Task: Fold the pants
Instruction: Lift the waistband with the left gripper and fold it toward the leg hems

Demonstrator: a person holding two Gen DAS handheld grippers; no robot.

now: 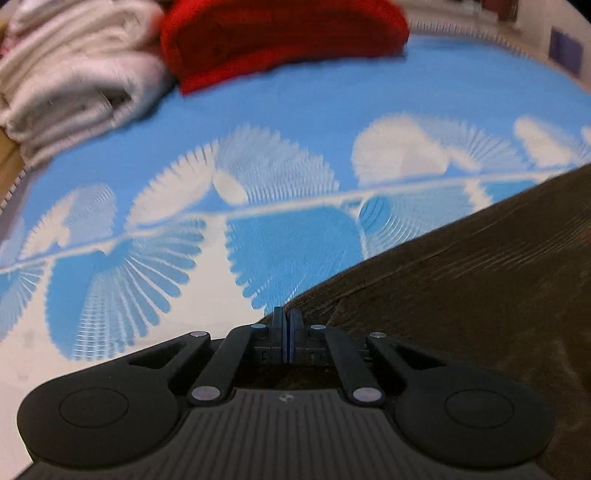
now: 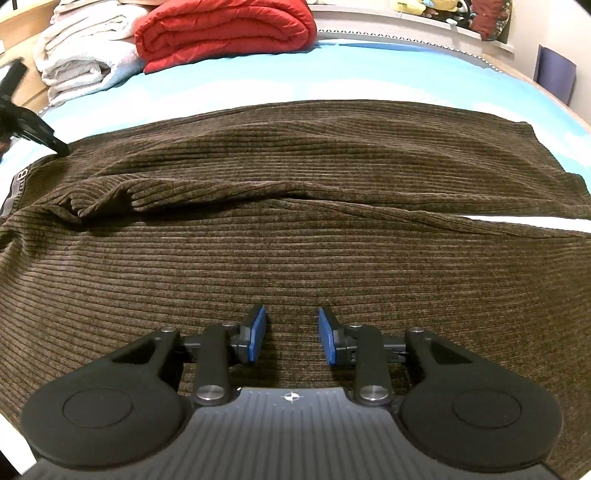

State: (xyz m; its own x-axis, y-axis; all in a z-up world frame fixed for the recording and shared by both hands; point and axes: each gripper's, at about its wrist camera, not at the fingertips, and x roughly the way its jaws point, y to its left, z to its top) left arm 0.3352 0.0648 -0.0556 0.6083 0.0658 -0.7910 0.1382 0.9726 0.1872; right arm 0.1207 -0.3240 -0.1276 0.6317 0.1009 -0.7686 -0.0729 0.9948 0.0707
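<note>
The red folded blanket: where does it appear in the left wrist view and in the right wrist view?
Left wrist view: the red blanket lies at the top centre, blurred, on the blue sheet.
Right wrist view: it lies at the top, left of centre, beyond the brown pants.
Shared landmark: the stack of white folded towels lies directly left of it in both views.

Left hand-held gripper (image 1: 286,314) closed, right hand-held gripper (image 2: 291,334) parted.
</note>
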